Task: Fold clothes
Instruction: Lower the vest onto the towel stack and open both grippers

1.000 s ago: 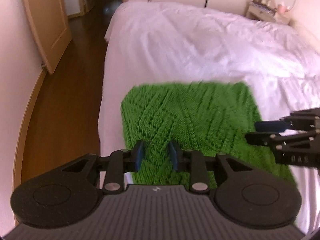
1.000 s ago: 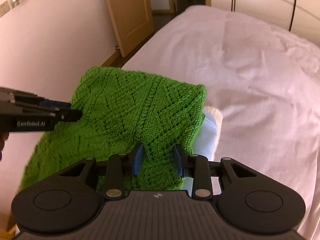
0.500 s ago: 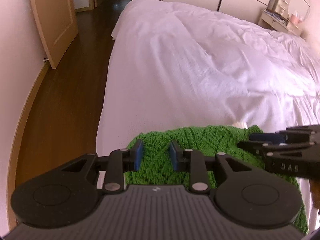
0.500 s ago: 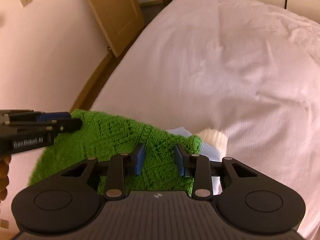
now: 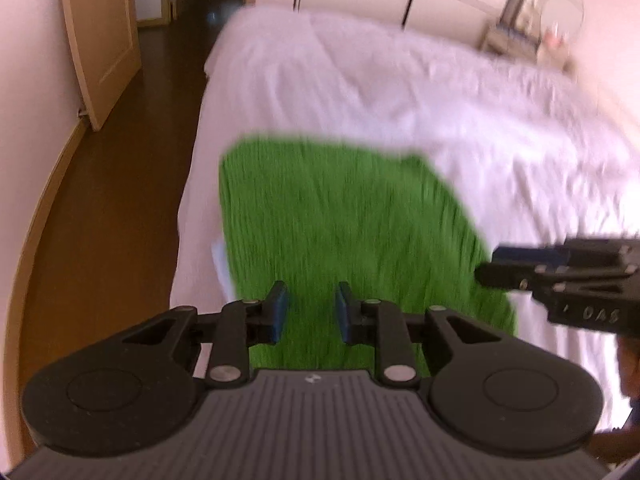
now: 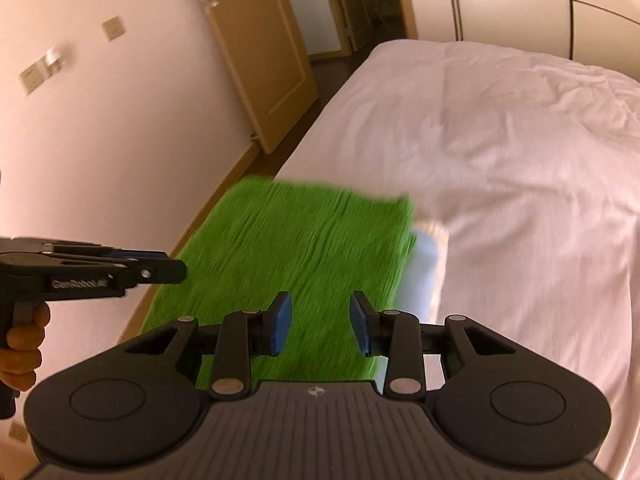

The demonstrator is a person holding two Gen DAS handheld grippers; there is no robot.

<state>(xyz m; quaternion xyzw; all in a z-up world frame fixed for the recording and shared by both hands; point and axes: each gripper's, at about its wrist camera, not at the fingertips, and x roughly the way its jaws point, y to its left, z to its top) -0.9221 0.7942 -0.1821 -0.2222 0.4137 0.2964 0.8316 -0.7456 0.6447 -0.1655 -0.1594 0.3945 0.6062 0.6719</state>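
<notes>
A white bed [image 5: 400, 92] fills the room's middle, with dark wood floor [image 5: 120, 184] at 9 o'clock, one open door [image 5: 100, 40] at 10 and wardrobe panels [image 6: 520, 4] at 12. One folded green knit sweater [image 5: 340, 232] lies by the bed's near-left edge, atop one pale blue garment [image 6: 424, 272]. Two grippers hover over it, left gripper [image 5: 308, 310] and right gripper [image 6: 320, 322], each with jaws apart and clamping nothing, the left's just narrowed slightly.

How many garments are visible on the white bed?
2. A green knitted sweater lies folded near the bed's left edge, below both grippers. A pale blue garment peeks out beneath its right side. More could be hidden underneath.
</notes>
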